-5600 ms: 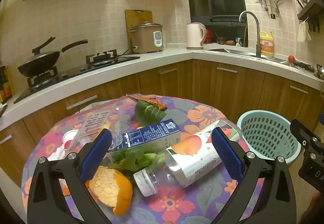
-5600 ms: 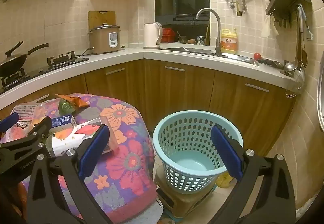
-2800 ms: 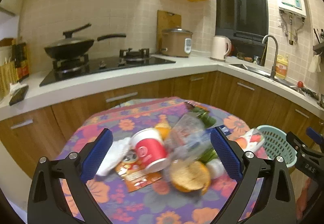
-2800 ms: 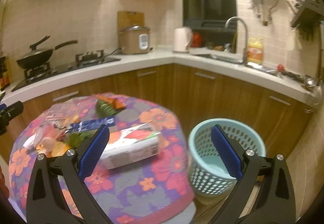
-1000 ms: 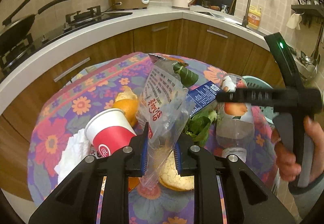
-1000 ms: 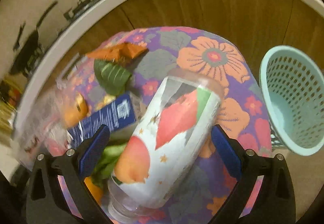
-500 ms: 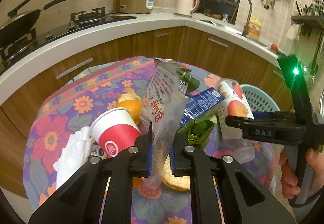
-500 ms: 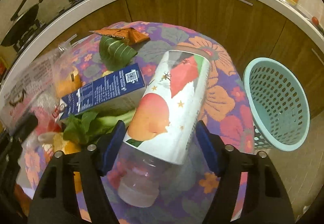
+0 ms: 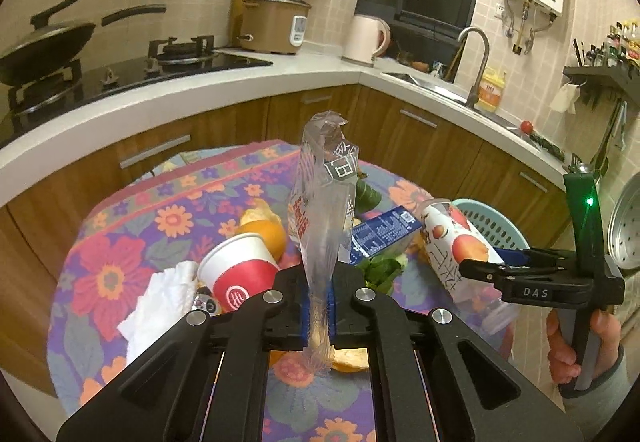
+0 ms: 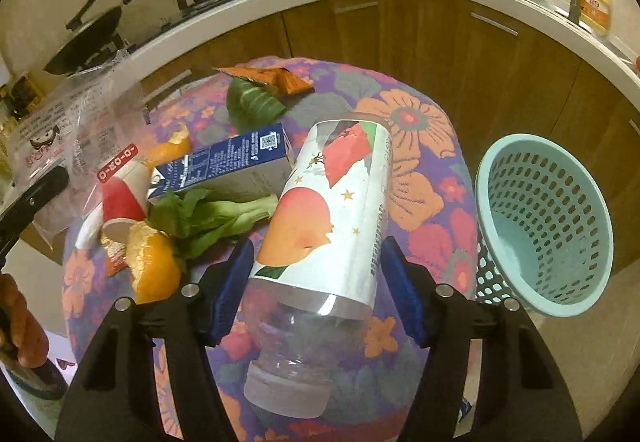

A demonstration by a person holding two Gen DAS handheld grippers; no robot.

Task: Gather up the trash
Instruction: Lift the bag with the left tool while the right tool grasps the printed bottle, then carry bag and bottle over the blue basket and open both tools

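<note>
Pinching a clear wrapper [image 9: 323, 218], my left tongs [image 9: 319, 306] are clamped tight on its lower end, so it stands upright above the floral table [image 9: 120, 242] by a red cup [image 9: 240, 274]. From the right view, my right tongs [image 10: 318, 288], jaws just closing, grip the peach-label bottle [image 10: 324, 218] by both sides, cap toward me; the teal basket [image 10: 548, 218] stands beside the table.

Clear bag [image 9: 322, 210] and bottle [image 10: 325, 218] now gripped, lifted.
</note>
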